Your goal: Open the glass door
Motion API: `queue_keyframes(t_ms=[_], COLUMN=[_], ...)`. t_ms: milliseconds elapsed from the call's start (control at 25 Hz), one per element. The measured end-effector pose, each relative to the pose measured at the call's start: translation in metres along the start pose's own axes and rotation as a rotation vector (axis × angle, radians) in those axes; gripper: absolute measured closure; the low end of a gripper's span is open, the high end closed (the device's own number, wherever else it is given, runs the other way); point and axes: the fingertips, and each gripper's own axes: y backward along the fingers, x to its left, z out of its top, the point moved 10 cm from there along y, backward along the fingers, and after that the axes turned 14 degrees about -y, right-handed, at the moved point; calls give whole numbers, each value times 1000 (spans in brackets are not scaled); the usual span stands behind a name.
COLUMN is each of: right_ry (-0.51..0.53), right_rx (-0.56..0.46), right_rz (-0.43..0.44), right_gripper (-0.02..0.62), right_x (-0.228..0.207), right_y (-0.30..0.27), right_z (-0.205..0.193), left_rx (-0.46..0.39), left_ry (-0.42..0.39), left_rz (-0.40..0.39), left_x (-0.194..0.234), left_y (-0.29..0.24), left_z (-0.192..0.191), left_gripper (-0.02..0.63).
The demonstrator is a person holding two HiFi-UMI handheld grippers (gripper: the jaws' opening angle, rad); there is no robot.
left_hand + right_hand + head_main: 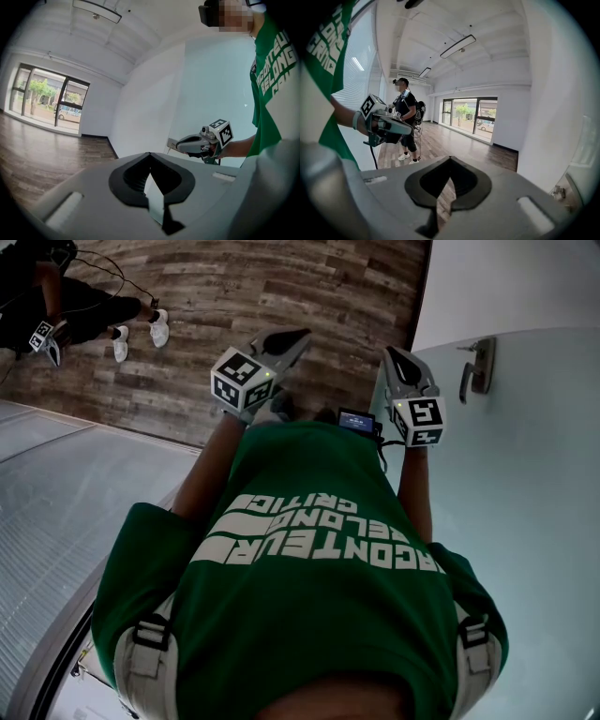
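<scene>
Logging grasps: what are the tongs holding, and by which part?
Nothing held. The left tongs and right tongs are both shut and empty; the door handle is untouched.

The shirt (319, 549) is green with big white letters. Above it, the left gripper (286, 338) and the right gripper (398, 360) are grey with black tips. The left cube (242, 379) and the right cube (419, 421) are white with black square patterns. Right of the shirt, the glass door (525, 502) is pale blue-green, and its handle (476, 367) is grey. Past the shirt, the floor (281, 287) is brown wood in streaky planks. Up left of the shirt, a person (66, 306) wears black, with white shoes (159, 329).
</scene>
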Motion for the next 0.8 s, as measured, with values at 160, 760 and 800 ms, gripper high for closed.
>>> queue_keyframes(t_ms=[160,760,800], right_ry=[-4,2,3], right_rx=[8,4,6], right_rz=[-3,8,8], right_gripper=[603,603,603], right_x=[-2,-6,-6], right_y=[-1,-7,-8], right_z=[-2,-2,-2], left_rx=[2,2,2], left_ry=[2,4,5], left_rz=[-2,6,6], left_x=[2,5,6], left_y=[-2,-5,-5], left_z=[-1,-3,-3], left_gripper=[589,589,589])
